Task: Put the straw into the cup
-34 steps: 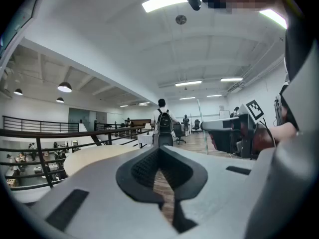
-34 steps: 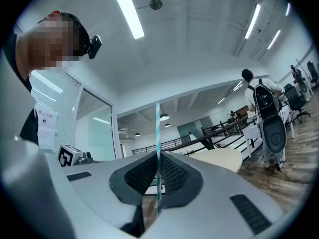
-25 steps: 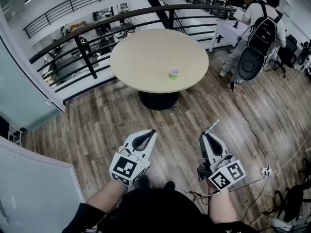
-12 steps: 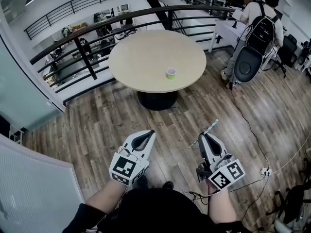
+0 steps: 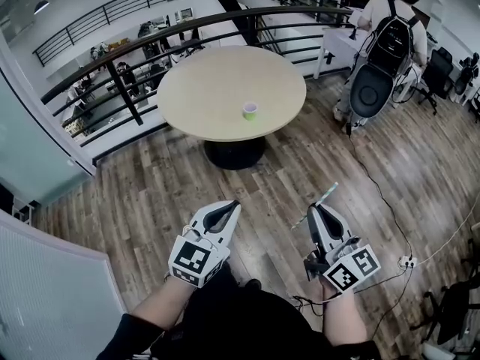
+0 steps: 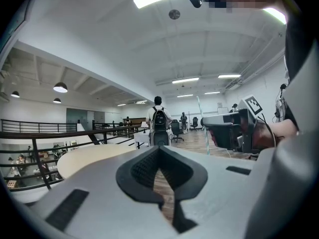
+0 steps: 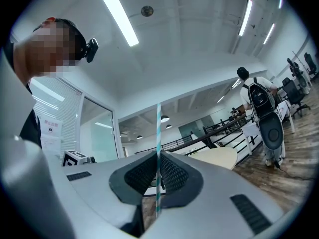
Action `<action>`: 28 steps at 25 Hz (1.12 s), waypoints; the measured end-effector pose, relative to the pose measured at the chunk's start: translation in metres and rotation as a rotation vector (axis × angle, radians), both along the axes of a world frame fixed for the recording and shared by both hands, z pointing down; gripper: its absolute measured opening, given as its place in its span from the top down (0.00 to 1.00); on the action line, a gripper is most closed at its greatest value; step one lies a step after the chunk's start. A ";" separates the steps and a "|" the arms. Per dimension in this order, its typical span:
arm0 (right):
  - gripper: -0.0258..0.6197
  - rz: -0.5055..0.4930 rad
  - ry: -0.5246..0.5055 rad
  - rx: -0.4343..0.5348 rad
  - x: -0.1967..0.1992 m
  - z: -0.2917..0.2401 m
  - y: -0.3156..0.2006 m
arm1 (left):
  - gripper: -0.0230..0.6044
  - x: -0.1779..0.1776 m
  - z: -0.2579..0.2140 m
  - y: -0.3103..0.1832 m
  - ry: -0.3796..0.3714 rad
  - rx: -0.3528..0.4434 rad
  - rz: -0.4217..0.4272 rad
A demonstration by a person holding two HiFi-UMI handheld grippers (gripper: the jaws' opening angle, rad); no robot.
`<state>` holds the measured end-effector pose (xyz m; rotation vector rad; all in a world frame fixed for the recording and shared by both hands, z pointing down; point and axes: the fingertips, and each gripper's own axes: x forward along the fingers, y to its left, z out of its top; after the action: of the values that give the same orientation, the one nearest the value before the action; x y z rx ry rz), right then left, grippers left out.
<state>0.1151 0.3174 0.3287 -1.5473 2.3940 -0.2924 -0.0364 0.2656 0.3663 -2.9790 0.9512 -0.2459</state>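
A small green cup (image 5: 250, 110) stands upright on a round beige table (image 5: 217, 81), toward its front right part, far ahead of both grippers. My right gripper (image 5: 315, 209) is shut on a teal-and-white striped straw (image 5: 316, 205), which sticks out past the jaw tips at a slant. In the right gripper view the straw (image 7: 158, 148) runs upright between the closed black pads. My left gripper (image 5: 232, 206) is shut with nothing in it; its closed pads (image 6: 159, 171) fill the left gripper view, where the right gripper (image 6: 227, 131) and the straw (image 6: 202, 126) show at the right.
Wooden floor (image 5: 150, 193) lies between me and the table. A black railing (image 5: 135, 51) curves behind the table. A person with a black backpack (image 5: 386, 40) stands at the back right. A cable (image 5: 382, 193) trails over the floor on the right, ending near a power strip (image 5: 409, 262).
The table and cup have slid left and slightly up in the head view, and the person at the back right has shifted too. Both grippers hold the same pose.
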 end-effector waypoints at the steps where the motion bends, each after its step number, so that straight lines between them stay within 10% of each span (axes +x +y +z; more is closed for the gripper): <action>1: 0.91 0.002 0.002 -0.001 0.002 0.002 0.001 | 0.95 0.002 0.001 0.000 0.001 0.001 0.000; 28: 0.91 -0.024 0.047 -0.066 0.012 0.005 -0.191 | 0.95 0.019 -0.006 -0.190 0.042 0.010 -0.050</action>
<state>0.1270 0.1260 0.3332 -1.5720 2.4635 -0.3462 -0.0170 0.0761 0.3603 -2.9658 1.0286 -0.1792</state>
